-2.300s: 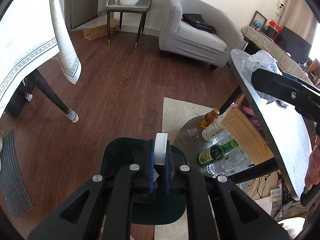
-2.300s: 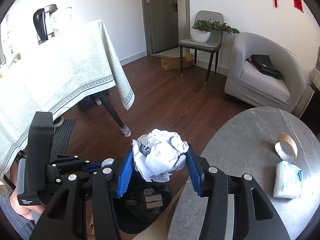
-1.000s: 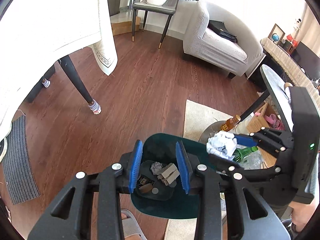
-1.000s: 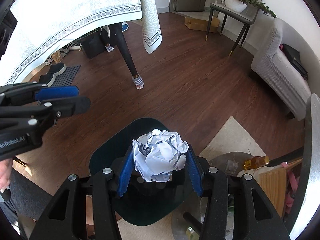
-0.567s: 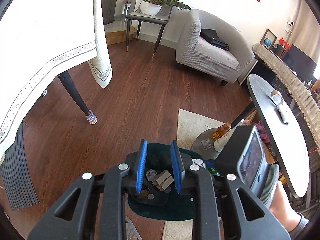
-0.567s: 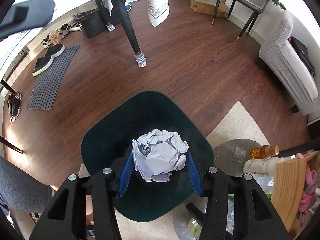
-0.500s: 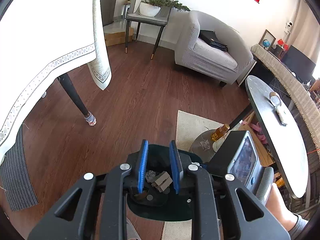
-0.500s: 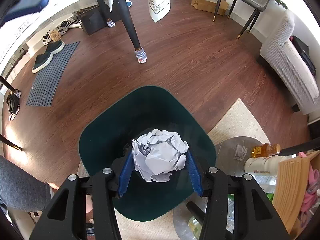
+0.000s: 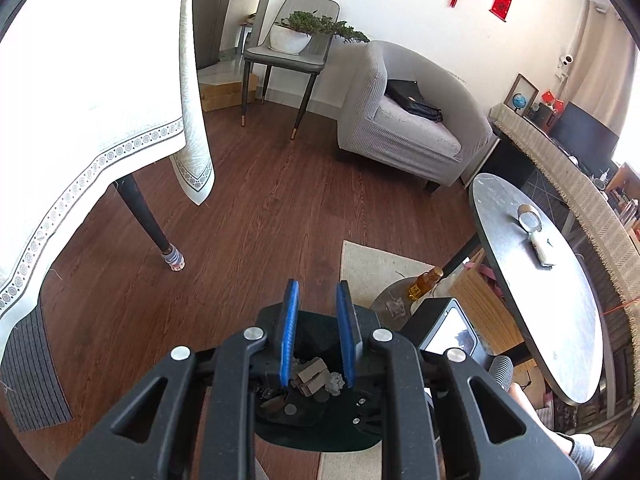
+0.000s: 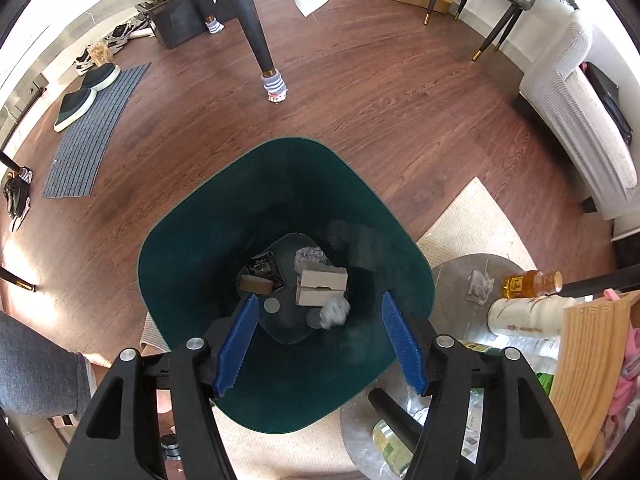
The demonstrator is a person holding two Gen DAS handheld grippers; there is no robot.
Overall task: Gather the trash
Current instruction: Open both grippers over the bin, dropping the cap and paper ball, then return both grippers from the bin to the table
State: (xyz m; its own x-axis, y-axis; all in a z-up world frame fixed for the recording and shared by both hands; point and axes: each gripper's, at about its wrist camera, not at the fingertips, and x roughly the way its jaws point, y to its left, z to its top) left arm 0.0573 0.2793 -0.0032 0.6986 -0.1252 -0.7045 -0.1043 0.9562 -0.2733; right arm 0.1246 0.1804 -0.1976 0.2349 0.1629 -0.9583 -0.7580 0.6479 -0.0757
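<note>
The dark green trash bin (image 10: 180, 216) stands on the floor right under my right gripper (image 10: 318, 299). Its jaws are opening and nothing is between the blue pads (image 10: 236, 340). The crumpled white paper ball (image 10: 335, 313) lies blurred at the bin's bottom, beside small cardboard boxes (image 10: 320, 286) and other scraps. My left gripper (image 9: 317, 286) hangs above the same bin (image 9: 320, 436), its pads a narrow gap apart and holding nothing. The right gripper's body (image 9: 448, 332) shows just right of it.
A grey oval coffee table (image 9: 560, 320) at right carries a tape roll (image 9: 529, 218) and a tissue pack (image 9: 542, 248). Bottles (image 10: 528, 284) crowd a low round shelf beside the bin. A dining table leg (image 10: 256, 40), an armchair (image 9: 408, 132) and a person's leg (image 10: 32, 364) are near.
The right jaws have spread and the paper ball has dropped from them into the bin. The left gripper has risen and its pads have come closer together.
</note>
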